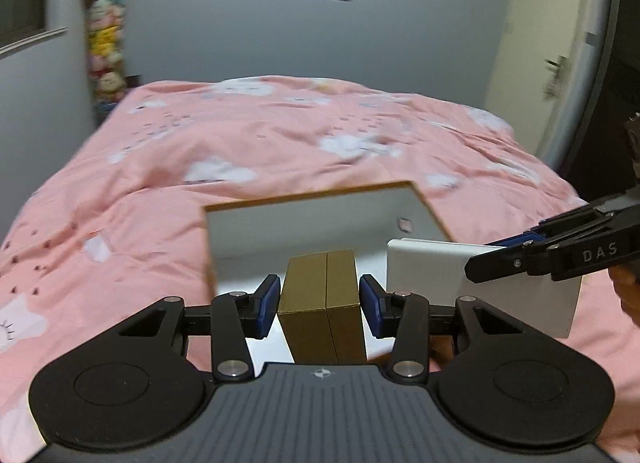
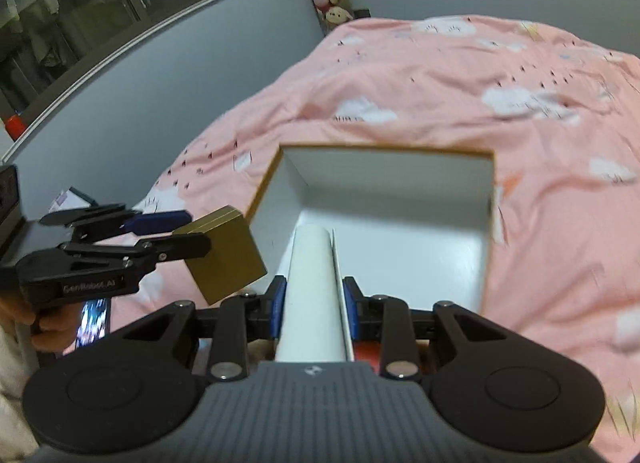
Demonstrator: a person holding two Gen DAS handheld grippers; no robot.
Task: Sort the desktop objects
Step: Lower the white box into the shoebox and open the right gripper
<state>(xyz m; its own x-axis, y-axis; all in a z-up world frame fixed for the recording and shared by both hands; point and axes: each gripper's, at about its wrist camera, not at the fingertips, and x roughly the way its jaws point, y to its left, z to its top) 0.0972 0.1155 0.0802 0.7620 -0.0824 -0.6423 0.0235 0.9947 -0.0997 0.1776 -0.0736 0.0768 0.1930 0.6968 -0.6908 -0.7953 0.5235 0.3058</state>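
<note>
Gold box (image 1: 322,299) sits pinched between the left tongs (image 1: 319,305). Right tongs (image 2: 314,309) pinch a white box (image 2: 312,295), both above the open carton (image 2: 384,191) on the pink bed (image 2: 520,75).

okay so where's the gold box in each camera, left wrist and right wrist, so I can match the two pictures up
Left wrist: the gold box sits low at centre, between the left gripper pads.
Right wrist: the gold box is at left of centre, clamped in the left gripper, which reaches in from the left edge.
Shared landmark: the open white box on the pink bedspread, just beyond the gold box in both.
</note>
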